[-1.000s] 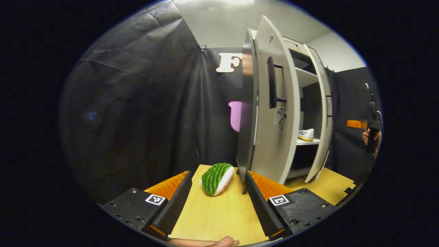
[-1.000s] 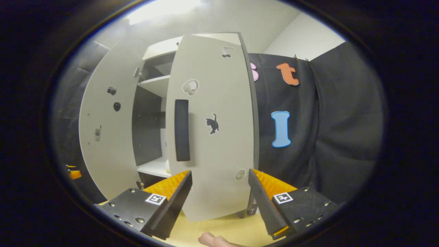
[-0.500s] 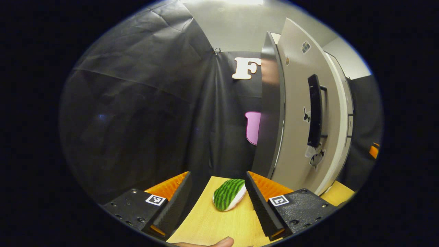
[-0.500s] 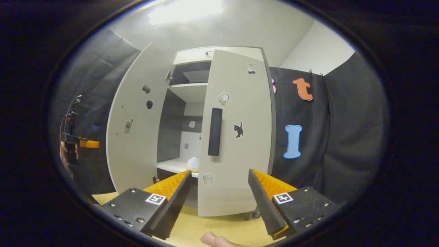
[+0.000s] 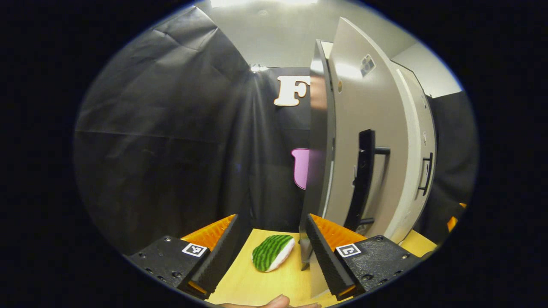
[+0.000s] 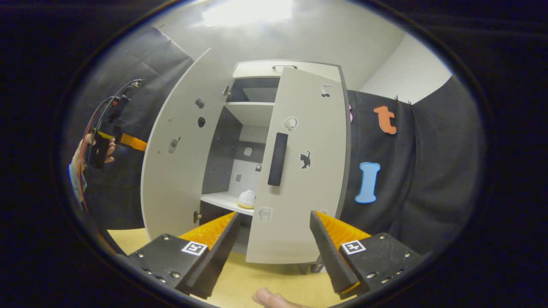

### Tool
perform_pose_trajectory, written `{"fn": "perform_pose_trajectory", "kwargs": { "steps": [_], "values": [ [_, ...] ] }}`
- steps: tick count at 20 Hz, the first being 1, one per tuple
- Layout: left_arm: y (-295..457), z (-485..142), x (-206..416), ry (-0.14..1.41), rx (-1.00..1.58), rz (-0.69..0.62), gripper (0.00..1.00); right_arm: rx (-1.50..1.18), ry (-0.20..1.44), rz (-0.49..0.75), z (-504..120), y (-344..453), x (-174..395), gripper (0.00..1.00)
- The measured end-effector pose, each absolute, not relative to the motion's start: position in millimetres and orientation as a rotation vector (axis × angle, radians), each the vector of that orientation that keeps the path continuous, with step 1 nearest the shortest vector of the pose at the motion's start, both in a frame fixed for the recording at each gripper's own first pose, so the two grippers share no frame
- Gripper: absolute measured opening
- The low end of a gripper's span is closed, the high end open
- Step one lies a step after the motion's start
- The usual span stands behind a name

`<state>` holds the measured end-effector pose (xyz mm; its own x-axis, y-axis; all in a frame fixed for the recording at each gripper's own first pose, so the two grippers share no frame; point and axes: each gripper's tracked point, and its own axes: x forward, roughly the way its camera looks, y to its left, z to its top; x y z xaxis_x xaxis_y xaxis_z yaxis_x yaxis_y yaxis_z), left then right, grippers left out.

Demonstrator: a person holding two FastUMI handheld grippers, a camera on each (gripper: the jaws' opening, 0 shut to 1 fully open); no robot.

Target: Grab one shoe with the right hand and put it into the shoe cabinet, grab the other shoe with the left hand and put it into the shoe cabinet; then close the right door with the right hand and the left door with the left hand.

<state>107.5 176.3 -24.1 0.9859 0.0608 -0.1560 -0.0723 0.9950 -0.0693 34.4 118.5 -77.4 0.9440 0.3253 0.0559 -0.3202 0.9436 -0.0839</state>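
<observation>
The pale grey shoe cabinet (image 6: 282, 70) stood on the wooden table (image 6: 128, 237), both doors ajar, a white shoe (image 6: 247, 199) on its shelf. The left gripper (image 5: 270, 250) and right gripper (image 6: 274, 248) were spread wide, holding nothing.

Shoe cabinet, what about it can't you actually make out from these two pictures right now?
- Second shoe: right gripper view shows one white shoe on the shelf; the right door hides the rest of that shelf.
- Cabinet interior: in left gripper view the left door covers it.
- Lower compartment: right gripper view, dark and partly behind the right gripper.
- Door stickers: too small for detail.
</observation>
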Motion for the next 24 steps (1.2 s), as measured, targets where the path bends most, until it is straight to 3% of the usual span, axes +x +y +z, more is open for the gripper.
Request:
{"fn": "perform_pose_trajectory", "kwargs": {
  "steps": [2,3,5,24],
  "values": [
    [164,-17,115,0.149,-0.091,0.051,0.94,-0.057,-0.076,0.336,-76,115,31,0.98],
    [167,-13,110,0.129,-0.085,0.059,0.86,-0.045,-0.077,0.343,-77,113,28,0.98],
    [164,1,110,0.078,-0.073,0.044,0.86,-0.028,-0.081,0.354,-74,107,25,0.98],
    [79,1,114,0.097,-0.030,-0.064,0.87,0.038,-0.065,0.277,-80,66,15,0.98]
  ]
}}
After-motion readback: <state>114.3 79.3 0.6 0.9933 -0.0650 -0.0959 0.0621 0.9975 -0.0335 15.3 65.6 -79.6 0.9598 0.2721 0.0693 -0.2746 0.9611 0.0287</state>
